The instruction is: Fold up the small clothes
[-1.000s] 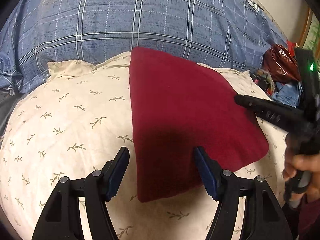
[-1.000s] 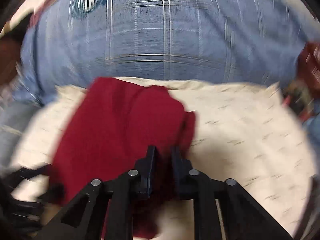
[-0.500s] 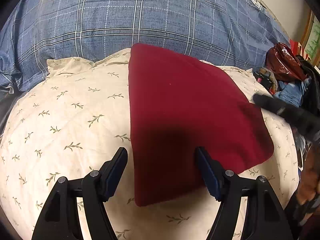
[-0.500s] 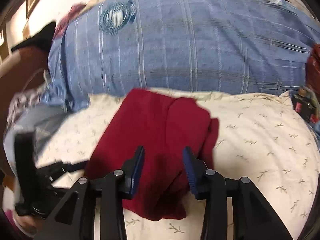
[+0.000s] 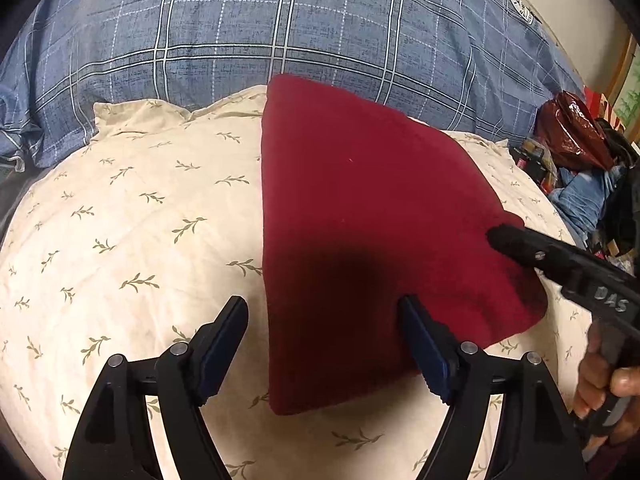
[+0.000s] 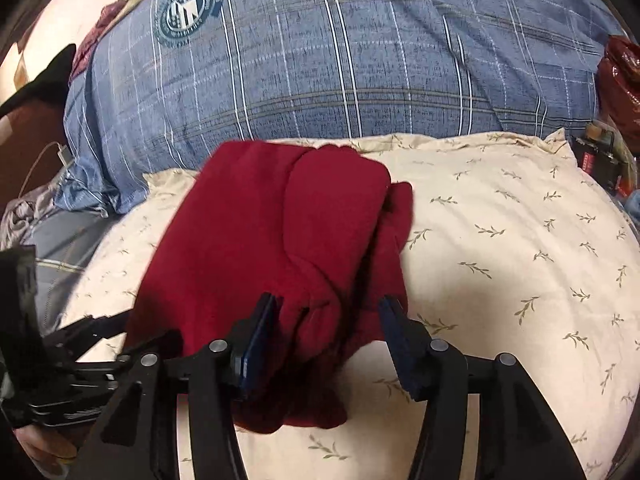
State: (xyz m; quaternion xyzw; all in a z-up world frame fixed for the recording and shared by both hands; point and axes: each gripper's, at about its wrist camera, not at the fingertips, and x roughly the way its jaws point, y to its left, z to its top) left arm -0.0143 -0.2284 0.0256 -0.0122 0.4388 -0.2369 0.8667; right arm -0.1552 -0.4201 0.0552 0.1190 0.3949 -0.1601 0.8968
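A dark red garment (image 5: 360, 216) lies folded on a cream leaf-print pillow (image 5: 132, 208). In the left wrist view it is a flat smooth panel. My left gripper (image 5: 322, 340) is open and empty, its jaws straddling the garment's near edge. In the right wrist view the garment (image 6: 272, 248) shows layered folds. My right gripper (image 6: 326, 316) is open and empty, its jaws on either side of the garment's near folded end. The right gripper also shows in the left wrist view (image 5: 500, 236) at the garment's right edge.
A blue plaid pillow (image 5: 280, 24) lies behind the cream one. A red foil bag (image 5: 572, 132) and a pile of clutter (image 5: 588, 196) sit at the right. A charging cable (image 6: 48, 160) lies at the left in the right wrist view.
My right gripper was shut on the garment's edge one second ago; it has opened wide and let go. The garment now lies folded. The left gripper has barely moved.
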